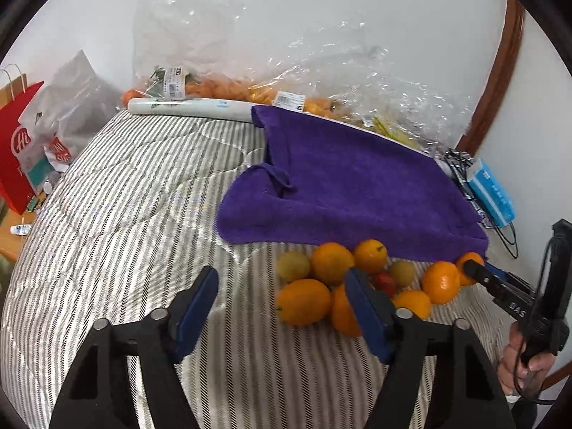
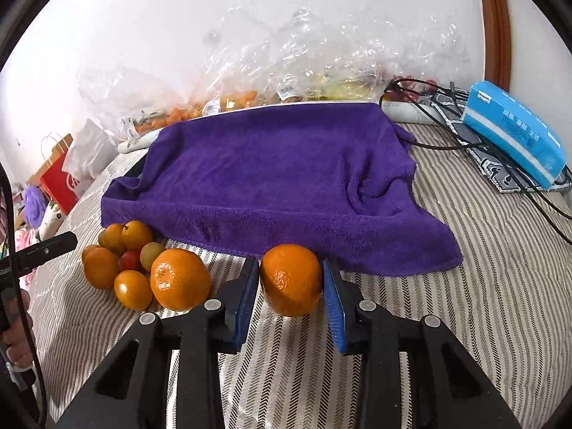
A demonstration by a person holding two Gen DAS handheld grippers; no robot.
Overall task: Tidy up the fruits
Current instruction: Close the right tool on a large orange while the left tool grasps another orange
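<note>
A heap of small oranges (image 1: 330,262), yellow-green fruits (image 1: 294,266) and a red one (image 1: 384,282) lies on the striped bedding in front of a purple towel (image 1: 357,186). My left gripper (image 1: 282,291) stands open just short of the heap; its right finger covers part of the fruit and nothing is pressed between its pads. In the right wrist view my right gripper (image 2: 290,287) is shut on a large orange (image 2: 290,279) that rests on the bedding, apart from the heap (image 2: 128,264). A second large orange (image 2: 178,279) sits to its left.
The purple towel (image 2: 279,178) drapes over a raised flat thing behind the fruit. Clear plastic bags with more fruit (image 1: 221,89) lean on the wall. A blue tissue pack (image 2: 514,139) and cables (image 2: 464,136) lie at the right, paper bags (image 1: 18,143) at the left.
</note>
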